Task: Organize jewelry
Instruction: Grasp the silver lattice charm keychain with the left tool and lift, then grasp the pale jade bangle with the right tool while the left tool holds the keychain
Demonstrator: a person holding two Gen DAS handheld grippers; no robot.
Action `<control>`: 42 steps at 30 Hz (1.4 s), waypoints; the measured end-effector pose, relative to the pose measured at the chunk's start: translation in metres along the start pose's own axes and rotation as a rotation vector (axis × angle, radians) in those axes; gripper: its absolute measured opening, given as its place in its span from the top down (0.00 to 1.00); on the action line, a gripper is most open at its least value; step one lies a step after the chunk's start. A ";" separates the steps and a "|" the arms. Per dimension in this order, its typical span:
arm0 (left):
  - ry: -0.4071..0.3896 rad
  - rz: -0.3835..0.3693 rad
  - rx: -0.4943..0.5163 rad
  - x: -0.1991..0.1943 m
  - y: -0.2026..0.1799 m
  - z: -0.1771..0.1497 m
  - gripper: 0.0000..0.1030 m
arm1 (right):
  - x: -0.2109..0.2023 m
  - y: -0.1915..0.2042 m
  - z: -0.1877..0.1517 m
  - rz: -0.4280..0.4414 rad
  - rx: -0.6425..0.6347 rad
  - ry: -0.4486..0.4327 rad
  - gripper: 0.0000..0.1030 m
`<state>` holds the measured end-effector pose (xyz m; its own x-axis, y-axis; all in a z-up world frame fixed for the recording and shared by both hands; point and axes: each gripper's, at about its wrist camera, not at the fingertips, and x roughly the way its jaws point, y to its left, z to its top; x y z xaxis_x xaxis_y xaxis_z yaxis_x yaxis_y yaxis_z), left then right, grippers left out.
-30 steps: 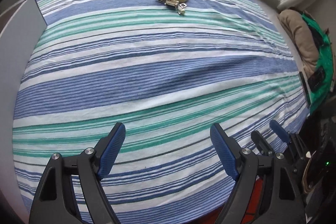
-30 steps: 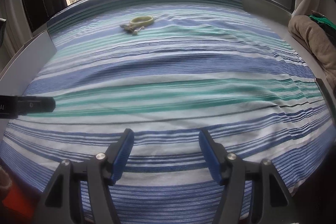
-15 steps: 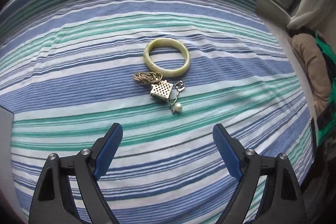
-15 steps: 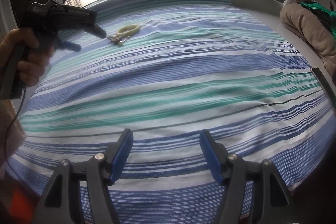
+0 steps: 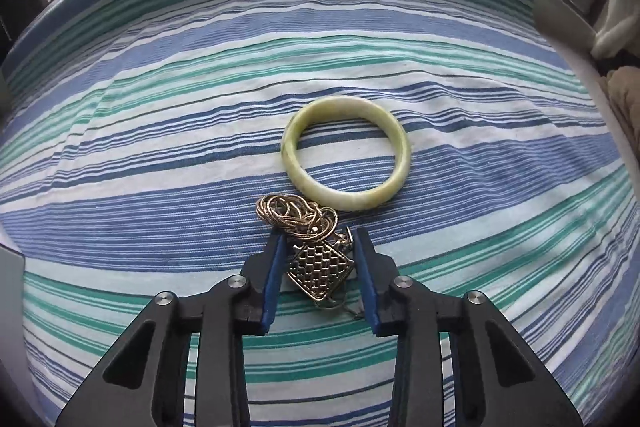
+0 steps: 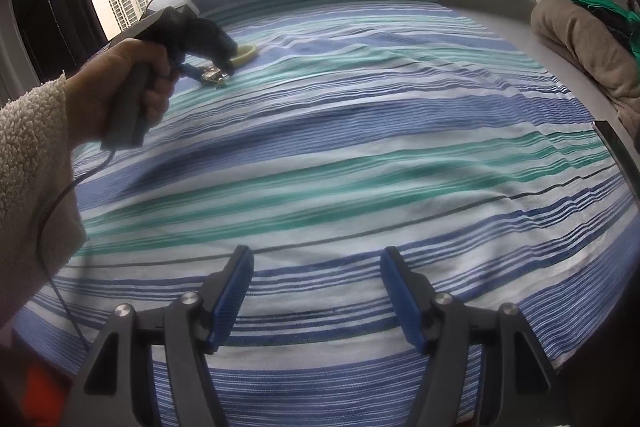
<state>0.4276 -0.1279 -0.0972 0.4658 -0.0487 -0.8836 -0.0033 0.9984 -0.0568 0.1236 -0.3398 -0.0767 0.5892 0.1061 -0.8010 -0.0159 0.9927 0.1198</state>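
Note:
A pale green jade bangle (image 5: 346, 154) lies flat on the striped cloth (image 5: 160, 155). Just in front of it lies a tangled gold chain (image 5: 296, 215) and a square gold lattice pendant (image 5: 320, 270). My left gripper (image 5: 319, 245) has its blue pads on either side of the pendant, closed in on it; contact looks tight at its corners. In the right wrist view the left gripper (image 6: 208, 69) sits at the far left by the bangle (image 6: 245, 54). My right gripper (image 6: 316, 267) is open and empty over the near cloth.
The striped cloth covers a wide flat surface by a window. A folded beige and green pile (image 6: 580, 39) lies at the right edge. A grey panel (image 5: 10, 287) stands at the left. A dark flat device (image 6: 618, 151) lies at the right edge.
My left gripper has moved forward onto the jewelry pile and its jaws have closed around the lattice pendant. The right gripper has stayed nearly still and open.

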 end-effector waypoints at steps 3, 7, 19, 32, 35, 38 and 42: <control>0.004 -0.017 -0.039 -0.008 0.017 -0.008 0.68 | -0.004 0.002 -0.001 0.001 -0.001 -0.010 0.35; -0.002 -0.047 -0.086 -0.027 0.041 -0.020 0.68 | -0.009 0.006 -0.004 0.005 -0.006 -0.011 0.35; -0.065 -0.116 -0.113 -0.114 0.089 -0.072 0.68 | -0.022 0.028 -0.010 0.014 -0.047 -0.029 0.35; -0.114 -0.160 -0.127 -0.196 0.137 -0.134 0.68 | -0.024 0.051 -0.011 0.028 -0.095 -0.010 0.35; -0.142 -0.182 -0.140 -0.221 0.147 -0.141 0.68 | -0.024 0.056 -0.009 0.032 -0.101 -0.003 0.35; -0.172 -0.197 -0.147 -0.245 0.159 -0.145 0.68 | -0.024 0.062 -0.003 0.044 -0.120 -0.001 0.35; -0.205 -0.203 -0.163 -0.266 0.173 -0.151 0.68 | -0.025 0.071 0.015 0.075 -0.164 0.004 0.35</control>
<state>0.1694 0.0529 0.0578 0.6397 -0.2226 -0.7356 -0.0264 0.9502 -0.3105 0.1198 -0.2730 -0.0388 0.5784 0.1797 -0.7957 -0.1913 0.9781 0.0819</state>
